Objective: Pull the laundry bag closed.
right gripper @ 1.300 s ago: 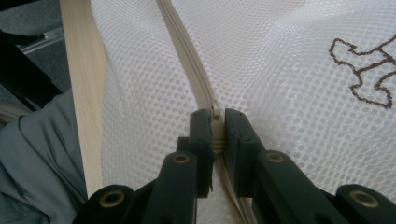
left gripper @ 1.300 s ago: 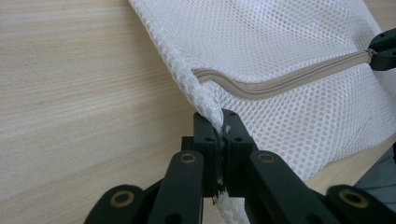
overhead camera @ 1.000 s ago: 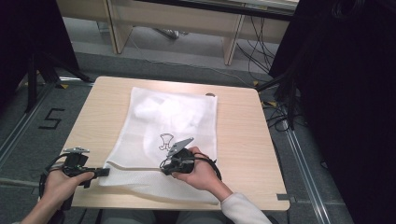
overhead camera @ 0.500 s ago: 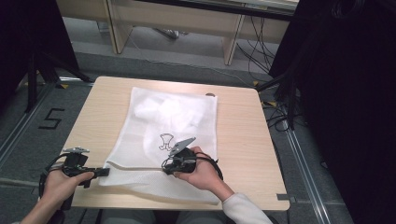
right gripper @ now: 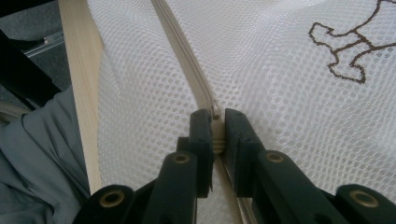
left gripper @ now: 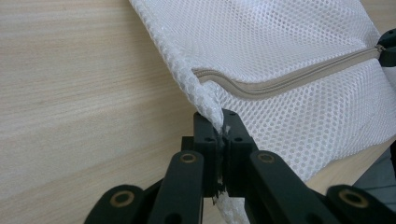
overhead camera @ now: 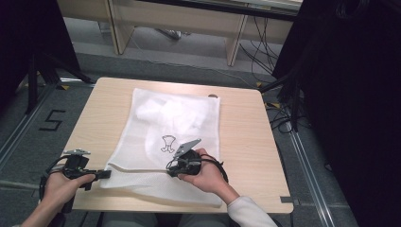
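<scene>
A pale wooden table point(overhead camera: 246, 137) carries a white mesh laundry bag point(overhead camera: 161, 127) lying flat, its near edge close to the person's side and its beige zipper point(left gripper: 289, 79) running across that end. The left gripper point(overhead camera: 101, 175) is clamped on the bag's corner seam at the zipper's end, while the right gripper point(overhead camera: 172, 170) pinches the small zipper pull point(right gripper: 216, 126) partway along the zipper

A light wooden table point(overhead camera: 246, 142) stands on grey floor point(overhead camera: 28, 137) marked with a black 5 point(overhead camera: 51, 120). Beyond it, pale wooden furniture legs point(overhead camera: 236, 42) rise beside loose cables point(overhead camera: 260, 52). Black drapery point(overhead camera: 350, 94) fills the right side.
</scene>
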`<action>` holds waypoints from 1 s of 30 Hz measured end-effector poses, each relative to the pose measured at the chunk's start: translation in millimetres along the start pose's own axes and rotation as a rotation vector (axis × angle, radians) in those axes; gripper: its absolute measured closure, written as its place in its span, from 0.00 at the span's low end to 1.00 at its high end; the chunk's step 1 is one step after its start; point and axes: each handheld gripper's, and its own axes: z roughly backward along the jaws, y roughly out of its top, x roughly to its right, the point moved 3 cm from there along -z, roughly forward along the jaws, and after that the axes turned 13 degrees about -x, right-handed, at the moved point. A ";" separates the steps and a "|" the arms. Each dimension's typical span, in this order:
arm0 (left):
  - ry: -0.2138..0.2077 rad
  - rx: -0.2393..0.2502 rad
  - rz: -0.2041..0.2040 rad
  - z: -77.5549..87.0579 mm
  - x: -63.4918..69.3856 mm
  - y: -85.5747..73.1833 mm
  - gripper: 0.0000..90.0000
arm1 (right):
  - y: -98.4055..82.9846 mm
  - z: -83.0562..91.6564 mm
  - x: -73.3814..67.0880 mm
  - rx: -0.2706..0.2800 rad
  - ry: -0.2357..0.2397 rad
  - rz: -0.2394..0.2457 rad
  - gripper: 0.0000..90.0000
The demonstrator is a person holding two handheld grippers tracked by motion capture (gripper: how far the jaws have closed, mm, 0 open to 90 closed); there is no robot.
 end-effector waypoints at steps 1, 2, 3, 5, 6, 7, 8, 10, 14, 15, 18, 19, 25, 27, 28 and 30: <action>0.000 -0.006 -0.003 0.1 -0.3 0.0 0.96 | -0.4 0.1 1.0 -0.004 -0.006 0.012 0.92; -0.003 -0.004 0.000 0.0 -0.3 -0.1 0.96 | -0.4 0.1 1.0 -0.004 -0.006 0.012 0.92; 0.000 0.002 0.002 -0.1 -0.2 -0.1 0.95 | -0.7 0.3 0.7 -0.003 -0.001 0.007 0.92; 0.003 0.007 0.004 -0.5 0.0 0.0 0.95 | -1.5 1.8 1.0 -0.005 -0.002 0.001 0.92; -0.001 -0.009 -0.004 0.3 -0.6 -0.1 0.95 | -1.7 2.0 1.3 -0.002 -0.001 0.004 0.92; -0.001 -0.009 -0.004 0.3 -0.6 -0.1 0.95 | -2.2 2.1 1.5 -0.004 -0.005 0.006 0.92; 0.003 -0.022 -0.018 1.1 -1.8 -0.6 0.95 | -3.0 2.8 0.8 -0.008 0.000 -0.012 0.92; 0.006 -0.026 -0.023 1.5 -2.3 -0.7 0.95 | -3.7 3.2 0.5 -0.010 -0.001 -0.019 0.92; -0.002 -0.006 -0.001 0.0 -0.3 0.0 0.95 | -5.7 5.2 2.1 -0.008 -0.003 -0.024 0.92; -0.002 -0.005 0.000 -0.1 -0.2 0.0 0.95 | -6.1 5.4 2.4 -0.008 -0.004 -0.020 0.92; -0.002 -0.005 0.000 -0.1 -0.3 0.0 0.95 | -7.1 5.7 2.6 -0.002 0.004 -0.020 0.92; 0.002 -0.005 -0.003 -0.1 -0.4 0.1 0.95 | -7.3 6.2 2.7 -0.003 0.002 -0.020 0.92; -0.001 -0.004 -0.002 -0.2 -0.3 0.2 0.95 | -8.1 7.3 3.3 0.002 0.002 -0.010 0.92; 0.002 -0.005 -0.001 -0.2 -0.3 0.1 0.96 | -9.6 8.3 2.4 -0.009 0.005 -0.035 0.92; 0.002 -0.005 -0.001 -0.2 -0.3 0.1 0.96 | -9.6 8.3 2.4 -0.009 0.005 -0.035 0.92; 0.000 -0.007 -0.001 -0.3 -0.2 0.1 0.96 | -10.7 7.4 4.4 0.005 0.006 -0.012 0.92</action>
